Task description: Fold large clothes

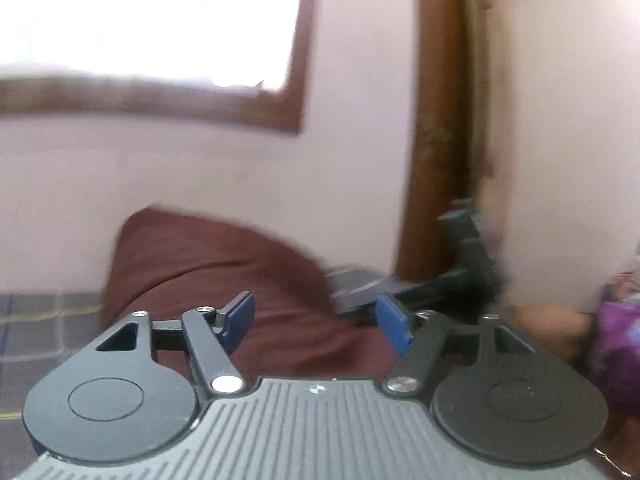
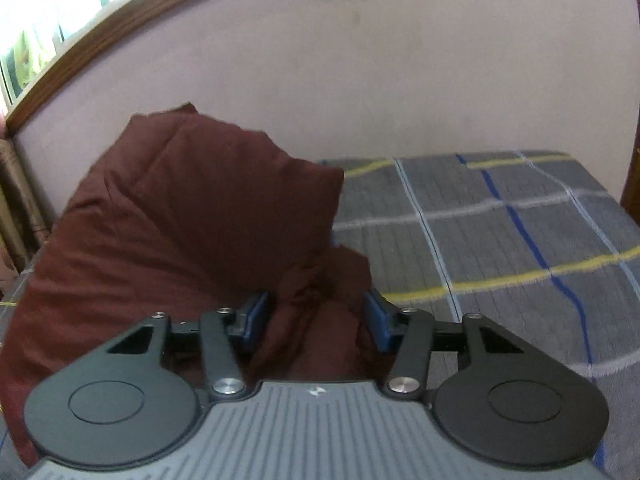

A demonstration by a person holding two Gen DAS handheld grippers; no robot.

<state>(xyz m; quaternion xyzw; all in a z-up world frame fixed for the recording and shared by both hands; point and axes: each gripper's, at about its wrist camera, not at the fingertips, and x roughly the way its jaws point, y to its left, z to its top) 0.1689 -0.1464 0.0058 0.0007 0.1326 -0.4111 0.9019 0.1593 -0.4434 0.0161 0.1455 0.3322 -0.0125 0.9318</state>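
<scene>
step: I am lifting the dark maroon cloth garment point(image 2: 192, 216) off the grey plaid bed point(image 2: 500, 240) | right gripper point(image 2: 316, 320) fingers pinching a bunch | left gripper point(image 1: 316, 322) fingers spread wide, holding nothing | next: I am judging the left needs an edge.

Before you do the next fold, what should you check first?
1. Right hand-held gripper has maroon cloth bunched between its blue pads: ok.
2. Firm pinch on it: cannot tell.
3. Left hand-held gripper holding cloth: not ok, it is open and holds nothing.
4. Cloth lifted off the checked bedsheet: ok, partly raised.
5. Cloth edges lined up: cannot tell, it is crumpled.
</scene>
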